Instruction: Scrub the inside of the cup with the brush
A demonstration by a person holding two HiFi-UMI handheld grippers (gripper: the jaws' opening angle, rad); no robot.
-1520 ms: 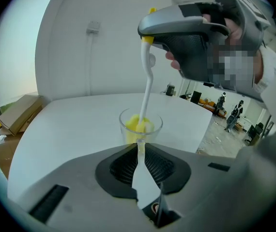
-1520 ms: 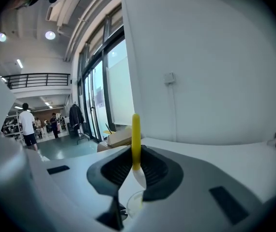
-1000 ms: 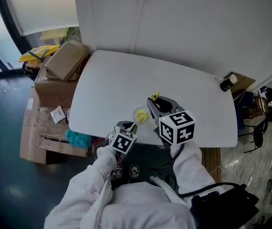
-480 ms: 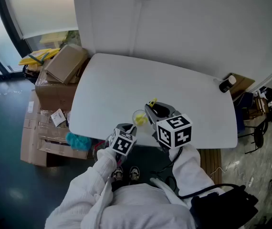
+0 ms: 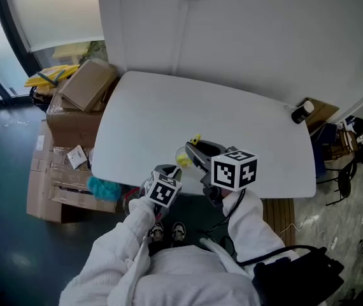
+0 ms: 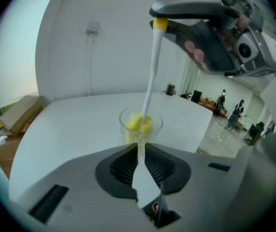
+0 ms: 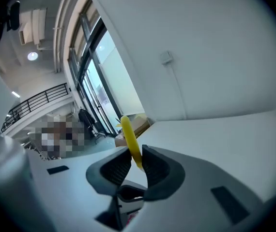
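Yellow-ended white brush (image 6: 151,74) has shifted since a second ago. Its handle tip sits further left in the head view, the right gripper (image 7: 134,157) having rolled. The left gripper (image 6: 141,153) and clear round cup (image 6: 141,124) kept still at the white tabletop's (image 5: 162,107) near edge. Right fingers clench the yellow handle. Left fingers grasp the cup, hiding its base. The brush stands near upright, its yellow sponge head down inside the cup.
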